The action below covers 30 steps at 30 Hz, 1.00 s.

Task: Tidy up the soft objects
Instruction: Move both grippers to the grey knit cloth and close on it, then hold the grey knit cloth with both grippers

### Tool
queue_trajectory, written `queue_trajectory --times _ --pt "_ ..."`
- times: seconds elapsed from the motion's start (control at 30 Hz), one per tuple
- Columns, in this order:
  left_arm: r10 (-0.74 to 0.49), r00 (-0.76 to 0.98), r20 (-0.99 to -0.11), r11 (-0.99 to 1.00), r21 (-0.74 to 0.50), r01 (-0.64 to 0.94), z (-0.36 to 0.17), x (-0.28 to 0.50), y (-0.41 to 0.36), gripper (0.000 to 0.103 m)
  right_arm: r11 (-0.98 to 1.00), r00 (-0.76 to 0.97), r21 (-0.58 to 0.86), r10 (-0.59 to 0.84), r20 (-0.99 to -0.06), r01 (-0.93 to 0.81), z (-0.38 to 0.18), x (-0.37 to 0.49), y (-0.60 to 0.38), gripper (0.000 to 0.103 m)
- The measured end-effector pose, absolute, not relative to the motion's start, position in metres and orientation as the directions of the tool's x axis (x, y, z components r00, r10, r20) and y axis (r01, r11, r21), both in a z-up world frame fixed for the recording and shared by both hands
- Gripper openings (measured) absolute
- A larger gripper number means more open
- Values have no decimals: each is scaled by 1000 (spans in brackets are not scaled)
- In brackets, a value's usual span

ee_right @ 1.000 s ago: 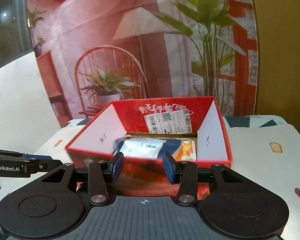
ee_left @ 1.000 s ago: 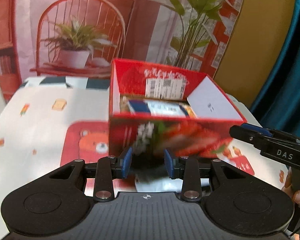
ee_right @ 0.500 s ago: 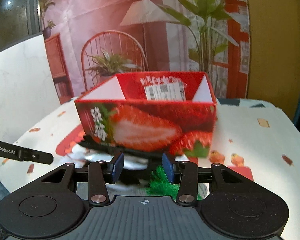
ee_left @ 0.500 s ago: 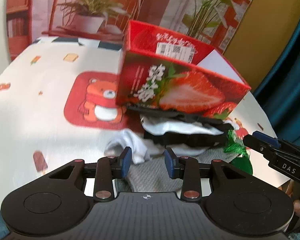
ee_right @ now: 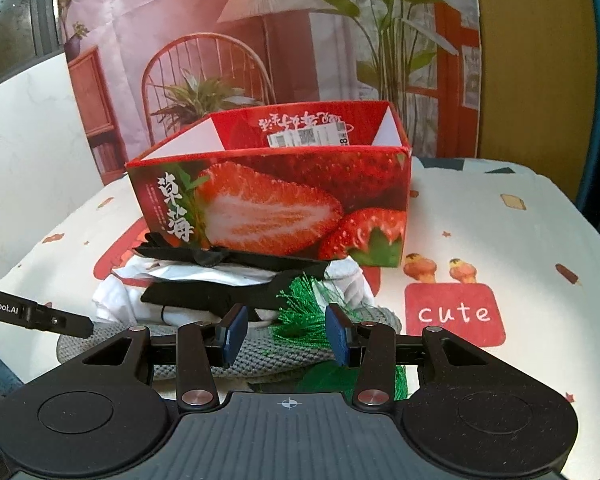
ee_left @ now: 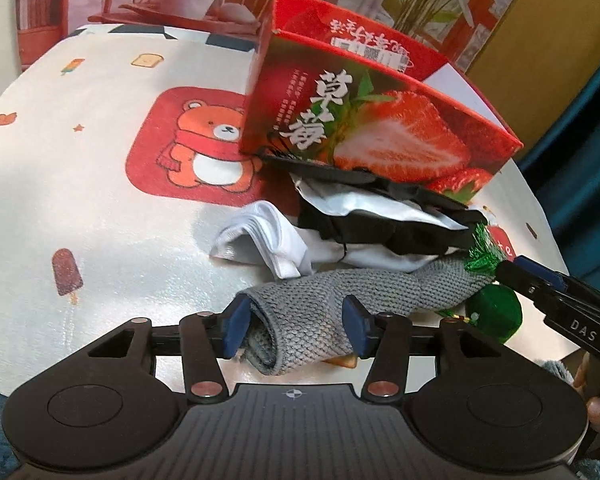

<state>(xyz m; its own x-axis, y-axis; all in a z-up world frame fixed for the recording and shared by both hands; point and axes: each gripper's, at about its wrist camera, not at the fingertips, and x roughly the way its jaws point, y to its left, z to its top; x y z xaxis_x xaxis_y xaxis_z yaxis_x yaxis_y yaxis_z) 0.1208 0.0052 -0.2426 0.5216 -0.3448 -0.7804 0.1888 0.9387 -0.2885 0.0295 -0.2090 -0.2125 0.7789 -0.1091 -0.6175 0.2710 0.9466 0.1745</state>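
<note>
A pile of soft things lies in front of the red strawberry box (ee_left: 380,128) (ee_right: 272,204): a grey knitted cloth (ee_left: 332,304) (ee_right: 260,352), white socks (ee_left: 268,240), a black-and-white garment (ee_left: 380,216) (ee_right: 204,284) and a green tassel ornament (ee_left: 492,304) (ee_right: 304,312). My left gripper (ee_left: 296,330) is open, its jaws on either side of the near end of the grey cloth. My right gripper (ee_right: 286,334) is open, low over the green tassel and the grey cloth.
The table wears a white cloth (ee_left: 100,184) with bear and "cute" (ee_right: 452,312) prints. The box stands behind the pile, open at the top. A printed backdrop (ee_right: 260,40) of a chair and plants hangs behind. The table edge is close below both grippers.
Both grippers have dropped from above the box down to the pile in front of it. The left jaws now straddle the grey cloth; the right ones are over the tassel.
</note>
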Motion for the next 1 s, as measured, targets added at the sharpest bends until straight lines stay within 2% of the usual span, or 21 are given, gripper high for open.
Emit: queue_trajectory --times 0.3,0.33,0.37,0.47,0.7,1.0 --pt "-339 464 -818 941 -287 183 -260 125 2 52 948 771 184 -89 -631 260 -220 33 -207 40" --pt "-331 464 -822 943 -280 179 -262 125 1 44 949 771 182 -87 -631 256 -221 34 -206 40" --pt "-325 466 -823 945 -273 177 -264 126 1 32 952 773 179 -83 -629 249 -222 35 -205 40" --pt "-320 472 -821 947 -265 182 -265 127 1 25 959 780 176 -67 -622 223 -223 38 -201 40" --pt "-310 485 -818 951 -256 176 -266 128 2 22 964 775 203 -7 -632 174 -235 52 -198 40" --pt "-283 509 -813 958 -267 106 -266 132 14 22 904 756 246 -117 -644 349 -246 43 -231 40"
